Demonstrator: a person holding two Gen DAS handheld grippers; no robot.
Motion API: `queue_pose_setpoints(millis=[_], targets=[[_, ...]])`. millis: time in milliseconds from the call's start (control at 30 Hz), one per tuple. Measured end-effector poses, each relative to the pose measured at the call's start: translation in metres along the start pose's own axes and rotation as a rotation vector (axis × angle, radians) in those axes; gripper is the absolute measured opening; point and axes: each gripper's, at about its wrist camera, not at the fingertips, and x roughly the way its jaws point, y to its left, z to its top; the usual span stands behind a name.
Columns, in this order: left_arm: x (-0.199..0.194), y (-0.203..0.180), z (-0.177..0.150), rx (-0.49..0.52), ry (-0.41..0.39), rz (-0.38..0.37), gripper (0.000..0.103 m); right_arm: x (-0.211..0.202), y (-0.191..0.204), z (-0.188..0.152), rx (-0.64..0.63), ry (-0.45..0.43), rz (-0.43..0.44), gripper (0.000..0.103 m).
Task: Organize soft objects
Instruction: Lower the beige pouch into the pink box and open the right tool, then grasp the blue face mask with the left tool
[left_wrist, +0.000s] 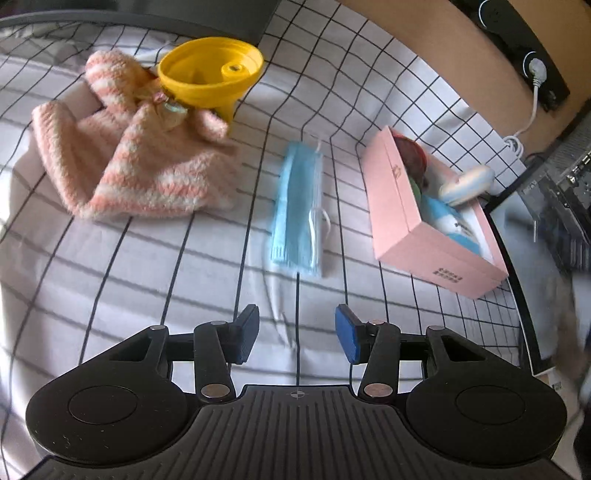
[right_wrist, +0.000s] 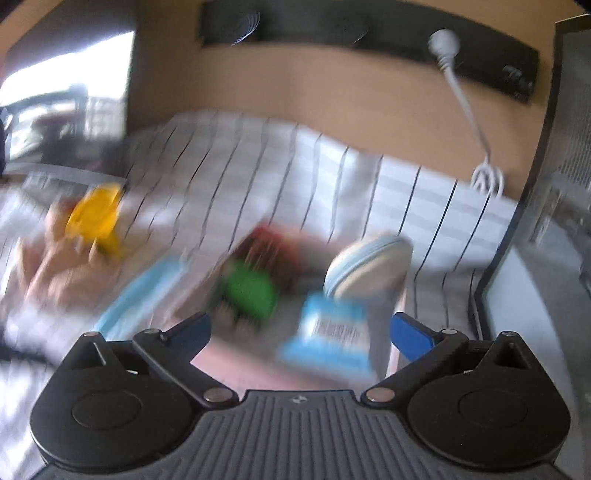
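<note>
Jaws of left gripper (left_wrist: 297, 334): released, spread wide, nothing between them, hovering over the grid-patterned sheet (left_wrist: 147, 277). Jaws of right gripper (right_wrist: 301, 334): released, spread wide, nothing held; positioned above the near end of the pink box (right_wrist: 236, 369).

Left wrist view, items on the sheet:
- Pink-and-white striped knit garment (left_wrist: 136, 162): crumpled, toward the far left corner.
- Yellow funnel (left_wrist: 212, 74): upright on its spout, touching the far edge of the knit garment.
- Light blue face mask (left_wrist: 299, 210): flat, between the knit garment and the pink box (left_wrist: 417, 236), apart from both.
- Pink box: open, near the right edge of the sheet. Contents: red item, green item, blue-and-white packet (left_wrist: 454, 225). Exact nature of red and green items not discernible.
- White-and-blue pouch (left_wrist: 469, 184): resting on the far rim of the box, tilted.
- White cable (left_wrist: 532, 110): running from a wall socket down to the far right corner of the sheet.

Right wrist view: heavily blurred. Discernible only: green item (right_wrist: 251, 291) and barcode-labelled blue packet (right_wrist: 332, 339) inside the box, pouch (right_wrist: 369, 266) at the right rim, face mask (right_wrist: 144, 291) left of the box, funnel (right_wrist: 98, 218) farther left.
</note>
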Motion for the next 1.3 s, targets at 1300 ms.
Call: queue_pose_setpoints(millis=[1300], targets=[[0.057, -0.034, 0.013, 0.315, -0.037, 0.161, 0.015, -0.032, 0.065, -0.041, -0.194, 0.043, 0.026, 0.103]])
